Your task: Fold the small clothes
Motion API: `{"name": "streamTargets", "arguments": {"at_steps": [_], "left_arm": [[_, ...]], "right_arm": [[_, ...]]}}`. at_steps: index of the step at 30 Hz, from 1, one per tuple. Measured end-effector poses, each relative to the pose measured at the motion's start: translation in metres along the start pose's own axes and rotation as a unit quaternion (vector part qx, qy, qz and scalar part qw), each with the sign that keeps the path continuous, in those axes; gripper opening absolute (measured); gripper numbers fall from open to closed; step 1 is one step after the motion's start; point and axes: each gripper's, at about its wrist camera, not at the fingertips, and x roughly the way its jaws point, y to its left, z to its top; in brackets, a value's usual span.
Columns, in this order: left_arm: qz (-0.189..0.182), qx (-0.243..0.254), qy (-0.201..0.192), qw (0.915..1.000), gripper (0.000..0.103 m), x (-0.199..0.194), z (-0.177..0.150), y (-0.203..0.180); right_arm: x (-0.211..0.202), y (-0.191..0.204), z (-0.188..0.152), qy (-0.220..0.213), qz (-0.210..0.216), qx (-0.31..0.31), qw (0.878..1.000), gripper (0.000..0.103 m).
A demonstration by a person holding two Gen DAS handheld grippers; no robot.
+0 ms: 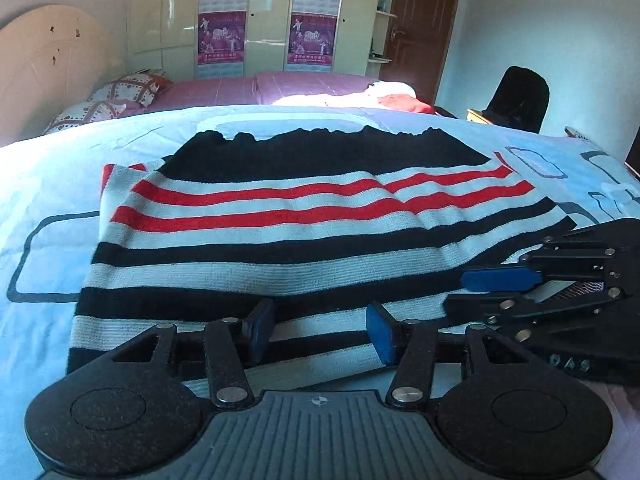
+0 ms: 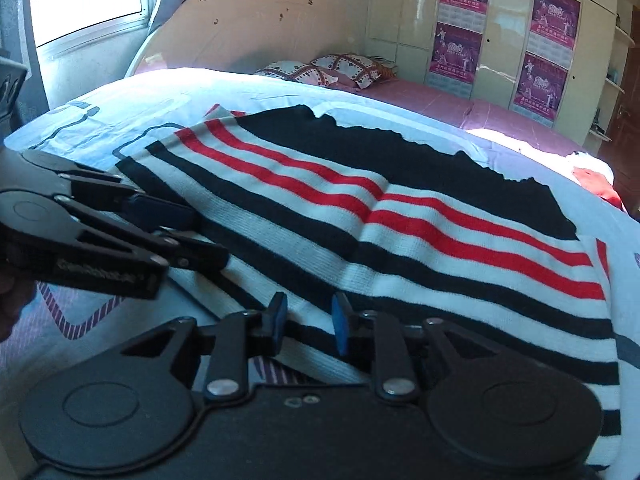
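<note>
A knitted sweater (image 1: 280, 240) (image 2: 400, 240) with black, white and red stripes lies flat on the light blue bed sheet (image 1: 48, 184) (image 2: 160, 92). Its striped parts meet in a crease down the middle, and a plain black part shows at the far side. My left gripper (image 1: 320, 334) (image 2: 210, 236) is open at the near hem, with flat fabric between its blue pads (image 1: 260, 332). My right gripper (image 2: 308, 318) (image 1: 454, 292) sits at the same hem further right. Its jaws are narrow but apart, and unbunched fabric lies between them.
Beyond the sheet lies a pink bedspread with patterned pillows (image 1: 128, 88) by a cream headboard (image 2: 248, 24). Red and white clothes (image 1: 400, 100) sit at the far right of the bed. A dark chair (image 1: 520, 96) and a wardrobe with posters (image 1: 312, 16) stand behind.
</note>
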Motion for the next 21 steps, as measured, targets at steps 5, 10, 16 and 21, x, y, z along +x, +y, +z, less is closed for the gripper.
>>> {"name": "streamTargets", "arguments": {"at_steps": [5,10,16,21], "left_arm": [[0.03,-0.016,0.0,0.9994,0.052,-0.021,-0.014,0.041],[0.04,-0.038,-0.003,0.9985,0.052,-0.032,-0.021,0.069],[0.054,-0.034,-0.039,0.9972,0.052,-0.032,0.005,0.058],[0.051,-0.034,-0.013,0.998,0.052,0.003,0.022,0.061]], "right_arm": [[-0.028,-0.054,-0.03,0.013,-0.064,0.017,0.998,0.022],[-0.05,-0.107,-0.06,0.022,-0.106,0.066,0.992,0.021],[-0.056,-0.102,-0.034,-0.033,-0.092,0.072,0.993,0.023],[-0.022,-0.105,-0.023,-0.009,-0.084,0.082,0.993,0.023]]}}
